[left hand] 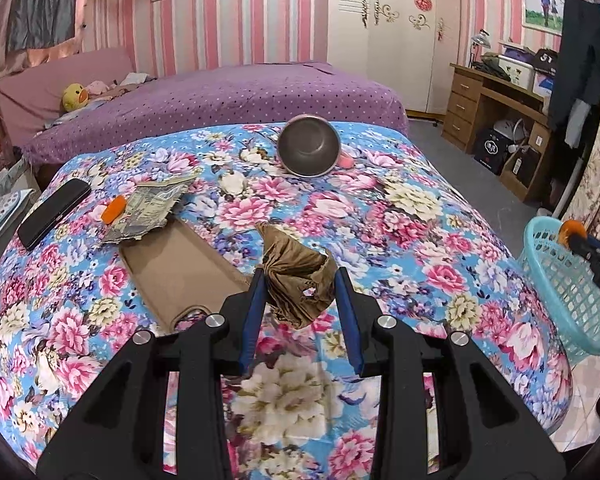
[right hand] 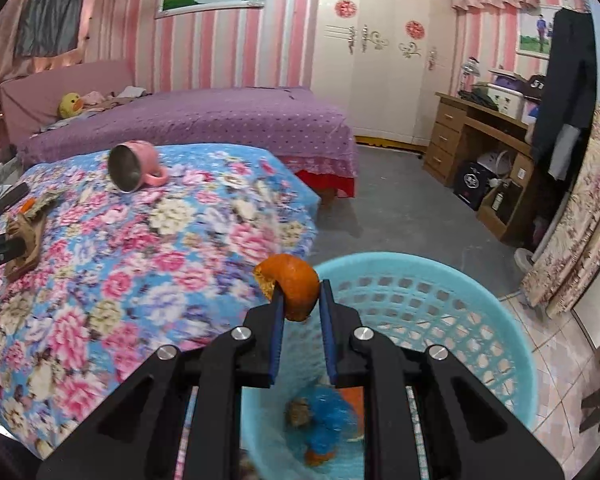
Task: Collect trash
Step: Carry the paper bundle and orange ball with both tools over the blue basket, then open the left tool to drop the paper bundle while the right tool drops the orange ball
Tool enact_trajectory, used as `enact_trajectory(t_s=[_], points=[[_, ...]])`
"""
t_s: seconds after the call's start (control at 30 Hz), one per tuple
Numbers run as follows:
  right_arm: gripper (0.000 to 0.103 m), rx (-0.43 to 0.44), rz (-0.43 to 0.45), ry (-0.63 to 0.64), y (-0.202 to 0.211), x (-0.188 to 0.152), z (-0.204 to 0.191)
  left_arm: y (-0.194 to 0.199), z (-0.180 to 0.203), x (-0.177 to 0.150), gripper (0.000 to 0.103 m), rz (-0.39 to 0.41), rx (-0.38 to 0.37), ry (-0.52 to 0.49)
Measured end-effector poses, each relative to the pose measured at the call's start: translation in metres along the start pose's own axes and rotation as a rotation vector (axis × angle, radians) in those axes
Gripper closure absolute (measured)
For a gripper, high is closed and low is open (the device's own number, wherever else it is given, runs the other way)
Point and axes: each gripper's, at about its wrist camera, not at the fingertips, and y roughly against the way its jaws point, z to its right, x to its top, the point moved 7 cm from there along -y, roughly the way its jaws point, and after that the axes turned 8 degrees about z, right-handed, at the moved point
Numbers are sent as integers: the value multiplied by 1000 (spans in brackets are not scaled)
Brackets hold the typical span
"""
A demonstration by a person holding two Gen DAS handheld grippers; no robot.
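Fingers (left hand: 256, 296) of left gripper (left hand: 300, 286) clamping crumpled brown paper (left hand: 298, 276), long axis upright; right gripper (right hand: 300, 294) pinching curved orange peel (right hand: 296, 284) above basket (right hand: 480, 280).

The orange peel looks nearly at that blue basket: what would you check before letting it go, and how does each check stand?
1. Orange peel gripped between the right gripper fingers: ok.
2. Peel above the basket opening: not ok; it hangs at the near rim, partly over the floral cloth.
3. Room left in the basket: ok; only a few scraps lie at the bottom.
4. Basket standing steady: cannot tell; its base is hidden.
5. Left gripper out of the way: ok; it is over the cloth, holding crumpled brown paper.
6. Other trash left to collect: not ok; torn paper lies on the cloth.
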Motion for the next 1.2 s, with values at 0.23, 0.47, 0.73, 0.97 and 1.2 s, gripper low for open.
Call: enact_trajectory(t_s=[0.23, 0.47, 0.73, 0.97, 1.2], points=[[86, -45, -3, -42, 0, -6, 39, -2, 23, -2, 69, -3, -11, -31], [86, -86, 16, -60, 5, -4, 67, -3, 61, 5, 69, 7, -44, -44], [86, -157, -3, -80, 11, -15, 103, -4, 125, 15, 69, 34, -165, -57], [86, -183, 1, -131, 15, -19, 124, -2, 192, 18, 69, 54, -296, -83], [86, -195, -5, -178, 13, -26, 143, 1, 243, 18, 69, 48, -372, -114]])
